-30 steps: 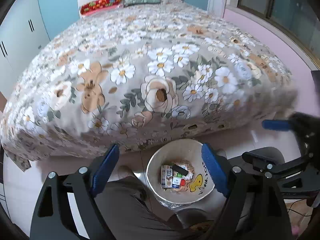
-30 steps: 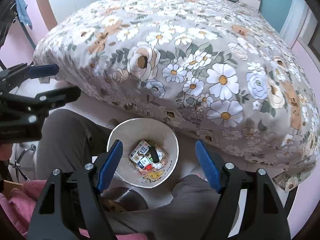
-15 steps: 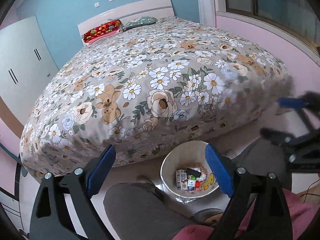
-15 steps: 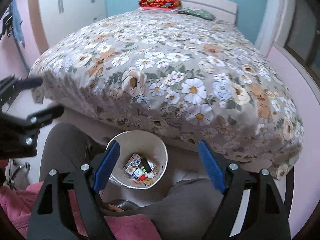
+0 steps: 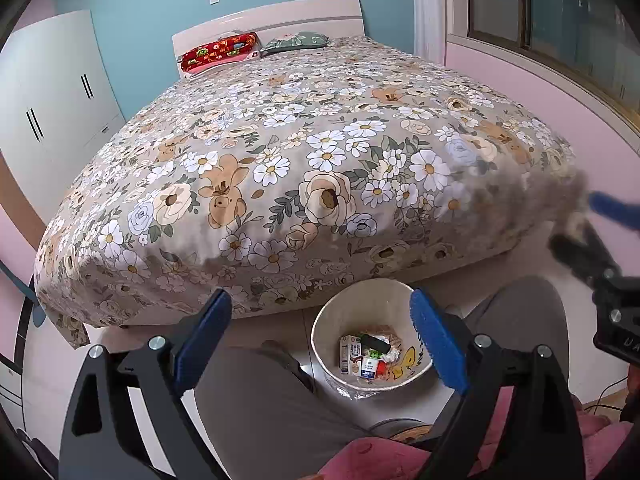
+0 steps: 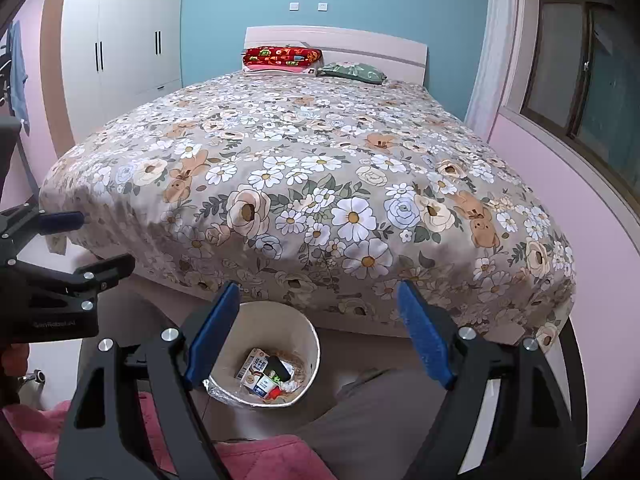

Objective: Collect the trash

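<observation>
We hold both grippers above the floor at the foot of a wide bed covered by a grey-brown quilt printed with white and cream flowers [image 5: 320, 168], which fills the middle of both views. Our left gripper [image 5: 320, 332], black with blue pads, sits at the bottom of its own frame with its fingers spread wide apart and nothing between them. Our right gripper [image 6: 316, 320] has the same build and frames the lower centre of its view, its fingers likewise parted and empty.

The round white waste bin [image 5: 360, 304] stands on the floor just beside the bed's foot, at the lower centre of the left view and at the lower left of centre in the right view [image 6: 308, 340]. Inside it lie the trash pieces: small printed cartons [image 5: 352, 354], a black oblong item [image 5: 376, 343] and some crumpled wrappers. A yellow cartoon figure is printed on the bin's inner wall.

Grey trouser legs [image 5: 260, 392] flank the bin, and pink fabric [image 6: 256, 460] shows along the bottom edge. At the upper part of the frames, a red patterned pillow [image 6: 282, 57] and a green pillow [image 6: 354, 71] rest against the white headboard [image 6: 360, 46]. A white wardrobe [image 6: 120, 52] stands at the upper left.
</observation>
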